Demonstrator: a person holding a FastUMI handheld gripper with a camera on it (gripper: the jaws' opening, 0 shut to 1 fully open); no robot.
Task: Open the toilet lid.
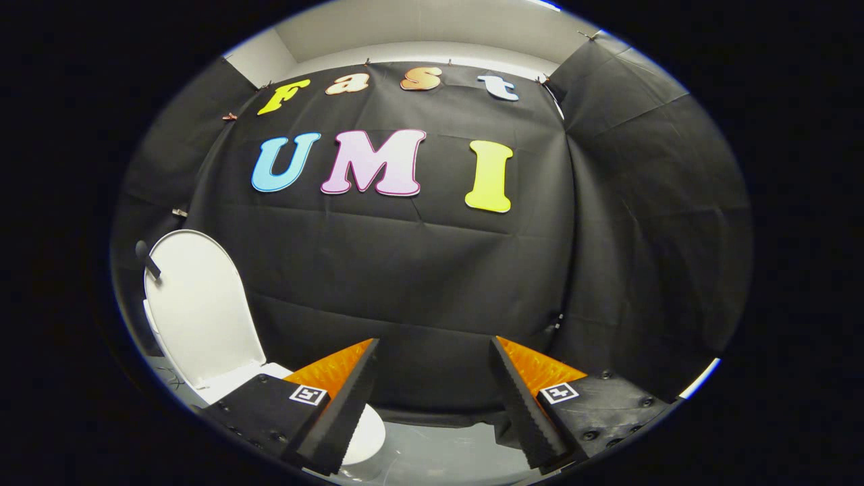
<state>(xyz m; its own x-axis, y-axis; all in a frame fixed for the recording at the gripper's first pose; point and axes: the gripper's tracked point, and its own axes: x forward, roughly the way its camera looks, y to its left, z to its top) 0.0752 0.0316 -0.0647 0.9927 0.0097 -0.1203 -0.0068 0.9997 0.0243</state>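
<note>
The white toilet lid (199, 307) stands upright, raised against the black cloth wall, off to the left of my fingers. Below it, part of the white toilet seat (368, 435) shows just behind and beside my left finger (344, 405). My gripper (433, 351) is open, its two fingers spread wide with nothing between them. The fingers point at the black cloth wall, to the right of the toilet and apart from the lid. A small dark handle (147, 260) sticks out from the lid's upper left edge.
Black cloth wall (418, 283) hangs straight ahead and wraps round on the right side (648, 236). Pale grey floor (445, 452) shows between the fingers. A white ceiling (432, 30) runs above the cloth.
</note>
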